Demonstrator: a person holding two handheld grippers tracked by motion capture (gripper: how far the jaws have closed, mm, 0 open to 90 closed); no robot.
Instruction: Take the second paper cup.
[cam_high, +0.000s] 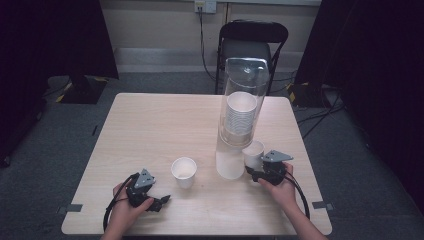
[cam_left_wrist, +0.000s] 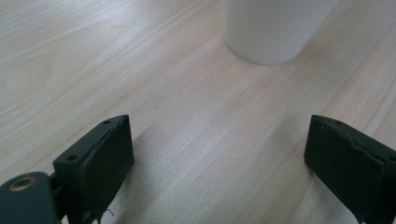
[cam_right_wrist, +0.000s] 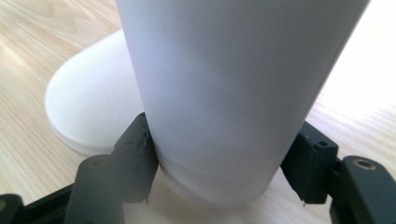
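Observation:
A white paper cup (cam_high: 184, 171) stands upright and empty near the table's front middle. My left gripper (cam_high: 161, 201) rests low on the table just left of and nearer than it, jaws wide open. In the left gripper view the cup's base (cam_left_wrist: 271, 28) stands ahead of the open left gripper (cam_left_wrist: 219, 140), with bare wood between the jaws. A second white cup (cam_high: 254, 153) stands beside the dispenser's base. My right gripper (cam_high: 253, 169) is shut on it. In the right gripper view both jaws of the right gripper (cam_right_wrist: 224, 140) press the second cup's (cam_right_wrist: 224, 84) lower wall.
A tall clear cup dispenser (cam_high: 240, 95) holds a stack of white cups, and its white base (cam_high: 228, 165) (cam_right_wrist: 88, 107) sits right next to the held cup. The wooden table (cam_high: 150, 125) is bare at the left and back. A black chair (cam_high: 252, 42) stands beyond the far edge.

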